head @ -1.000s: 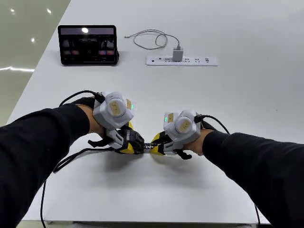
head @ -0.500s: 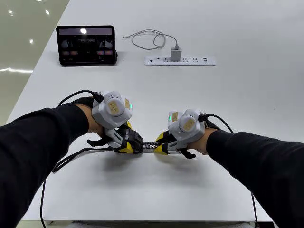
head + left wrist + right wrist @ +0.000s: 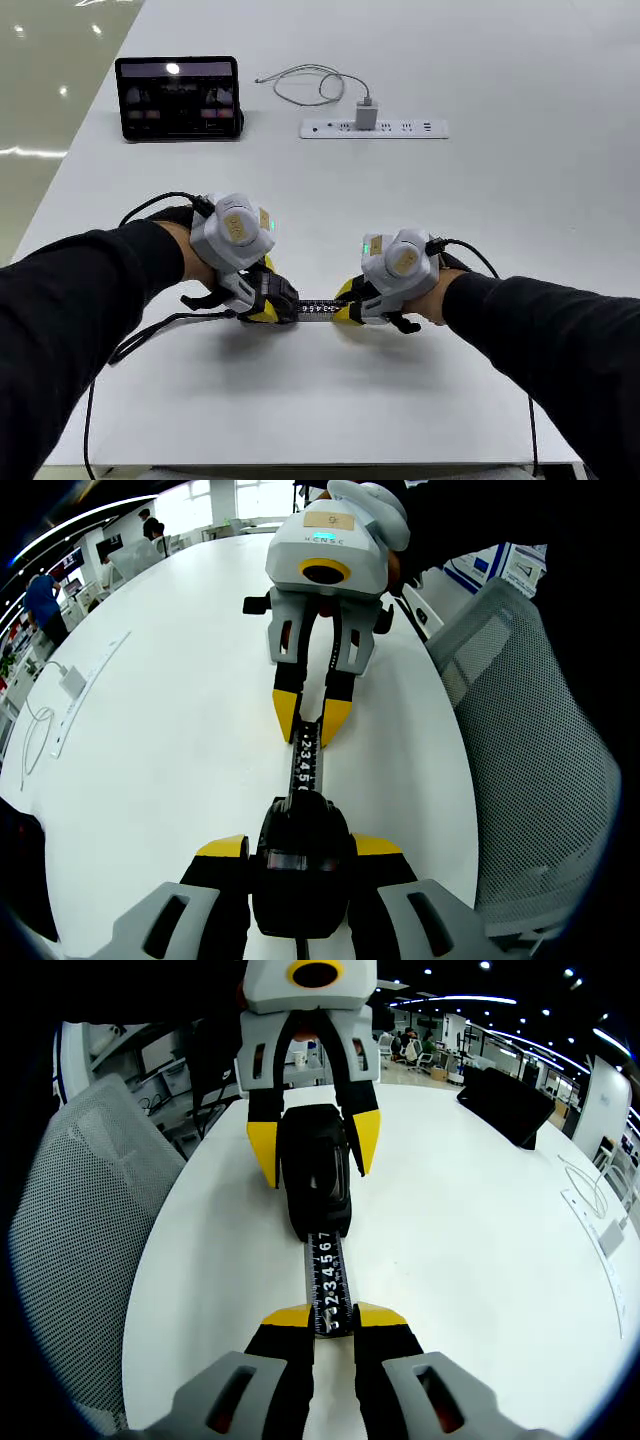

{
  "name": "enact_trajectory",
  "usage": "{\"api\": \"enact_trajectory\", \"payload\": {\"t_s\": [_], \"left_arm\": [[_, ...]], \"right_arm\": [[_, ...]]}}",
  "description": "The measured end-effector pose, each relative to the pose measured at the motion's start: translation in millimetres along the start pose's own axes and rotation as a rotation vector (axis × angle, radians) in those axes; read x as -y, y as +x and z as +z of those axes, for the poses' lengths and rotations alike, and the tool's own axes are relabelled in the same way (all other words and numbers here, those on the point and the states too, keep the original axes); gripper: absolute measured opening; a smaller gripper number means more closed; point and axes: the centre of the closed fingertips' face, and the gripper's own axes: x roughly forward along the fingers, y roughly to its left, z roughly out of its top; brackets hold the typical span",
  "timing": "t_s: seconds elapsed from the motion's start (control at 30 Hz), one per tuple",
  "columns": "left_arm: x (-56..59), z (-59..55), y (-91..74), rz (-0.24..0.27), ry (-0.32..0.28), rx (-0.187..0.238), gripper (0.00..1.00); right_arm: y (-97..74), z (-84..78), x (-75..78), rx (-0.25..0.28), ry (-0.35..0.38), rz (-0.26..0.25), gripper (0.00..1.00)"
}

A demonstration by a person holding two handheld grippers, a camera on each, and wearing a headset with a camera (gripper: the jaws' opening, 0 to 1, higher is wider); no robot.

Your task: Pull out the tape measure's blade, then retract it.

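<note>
Currently tape measure (image 3: 300,880) in left tool (image 3: 300,846), blade (image 3: 327,1272) tip in right tool (image 3: 334,1317).

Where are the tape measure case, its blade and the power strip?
tape measure case (image 3: 303,865), left gripper view, top of the black body.
blade (image 3: 328,1285), right gripper view, middle of the numbered strip.
power strip (image 3: 415,129), head view, bare white top face.

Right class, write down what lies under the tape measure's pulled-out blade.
White table under the blade. The right gripper covers the blade's tip; the black case hides the rest.
</note>
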Motion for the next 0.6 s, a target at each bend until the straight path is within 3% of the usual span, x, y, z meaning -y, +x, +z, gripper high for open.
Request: {"api": "enact_trajectory", "payload": {"t_s": [0.6], "left_arm": [[-0.1,0.6,-0.5,0.007,0.004,0.004,0.33]], "right_arm": [[-14.0,-13.9,1.7,-0.007,0.022,-0.008,0.09]]}}
